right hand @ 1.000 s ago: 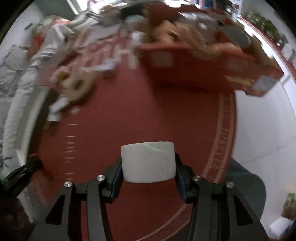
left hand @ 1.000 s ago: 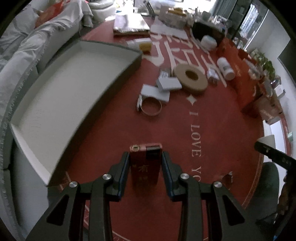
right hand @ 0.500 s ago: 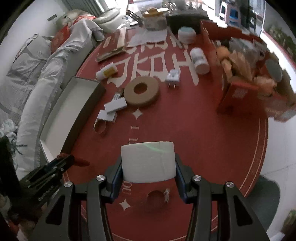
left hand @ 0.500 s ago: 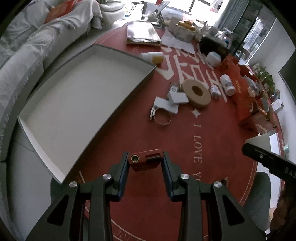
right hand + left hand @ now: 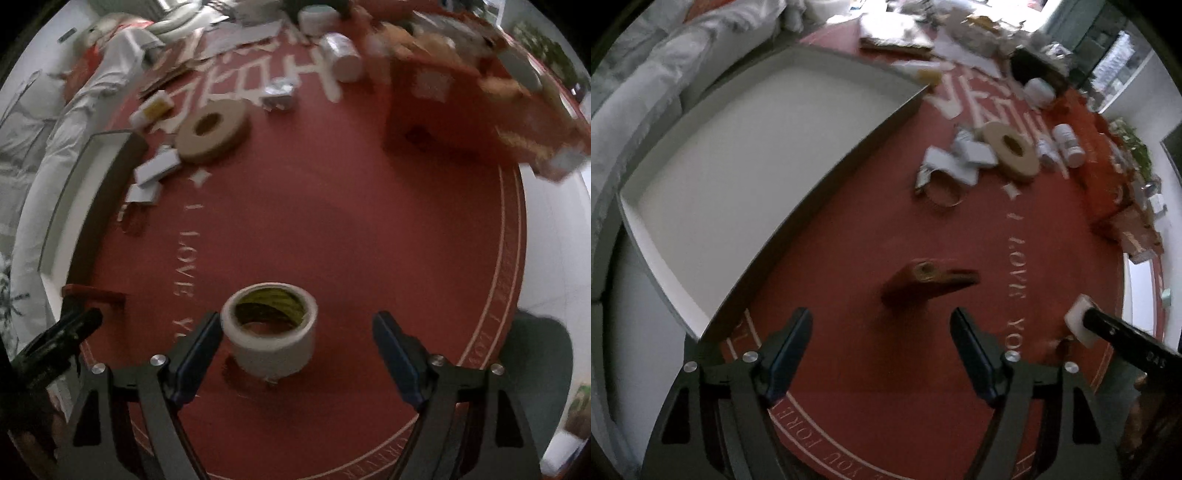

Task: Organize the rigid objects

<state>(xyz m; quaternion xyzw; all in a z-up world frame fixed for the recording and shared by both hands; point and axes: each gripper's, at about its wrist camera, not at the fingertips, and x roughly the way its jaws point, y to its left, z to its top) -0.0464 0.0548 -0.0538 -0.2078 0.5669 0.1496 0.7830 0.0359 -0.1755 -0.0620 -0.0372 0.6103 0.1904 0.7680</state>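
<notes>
My left gripper (image 5: 881, 328) is open and empty. A small red box (image 5: 923, 282) lies on the red round tablecloth just ahead of its fingers, free of them; it also shows in the right wrist view (image 5: 94, 295). My right gripper (image 5: 297, 334) is open. A white tape roll (image 5: 271, 328) stands on the cloth between its fingers, close to the left finger; I cannot tell if it touches. The roll also shows at the right of the left wrist view (image 5: 1082, 325). A large white tray (image 5: 750, 170) with grey walls lies left of the red box.
Further back lie a brown tape disc (image 5: 212, 131), small white boxes (image 5: 155, 171), a thin ring (image 5: 943, 192), a white bottle (image 5: 341, 59), a plug (image 5: 279, 96) and a red carton of items (image 5: 480, 99). A white sofa (image 5: 646, 70) runs along the left.
Both grippers opened. The left let go of the red box, which now lies on the cloth. The right let go of the white tape roll, which now stands on the cloth.
</notes>
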